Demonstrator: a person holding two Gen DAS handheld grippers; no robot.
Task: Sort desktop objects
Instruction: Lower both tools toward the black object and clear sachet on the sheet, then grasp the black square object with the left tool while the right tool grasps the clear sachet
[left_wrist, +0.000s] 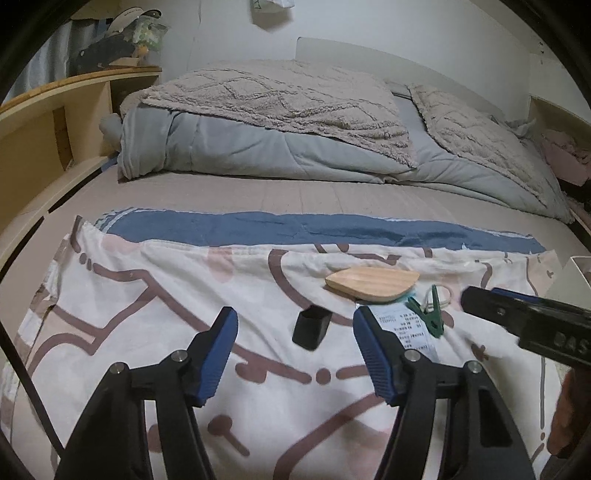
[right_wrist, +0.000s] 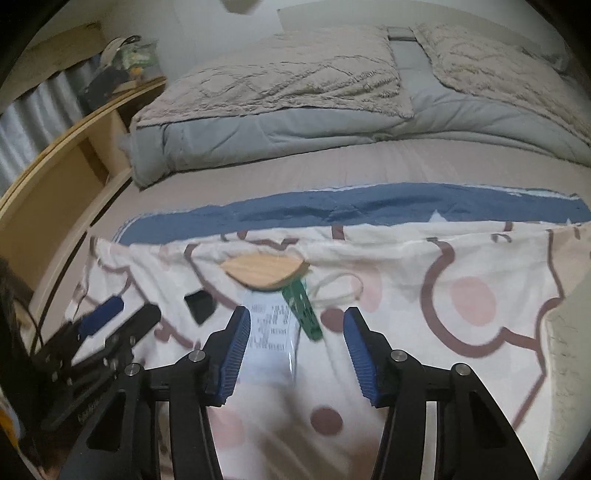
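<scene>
Four blue fingers (left_wrist: 221, 354); one wooden piece (left_wrist: 371, 283), one green clip (left_wrist: 430, 314), one receipt (left_wrist: 412, 328).

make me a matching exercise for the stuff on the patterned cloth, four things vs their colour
Things:
1. clothes peg
2. wooden board
3. small box
4. receipt

Colours:
A. black
B. white with print
C. green
D. light tan

Pairs: 1-C, 2-D, 3-A, 4-B
</scene>
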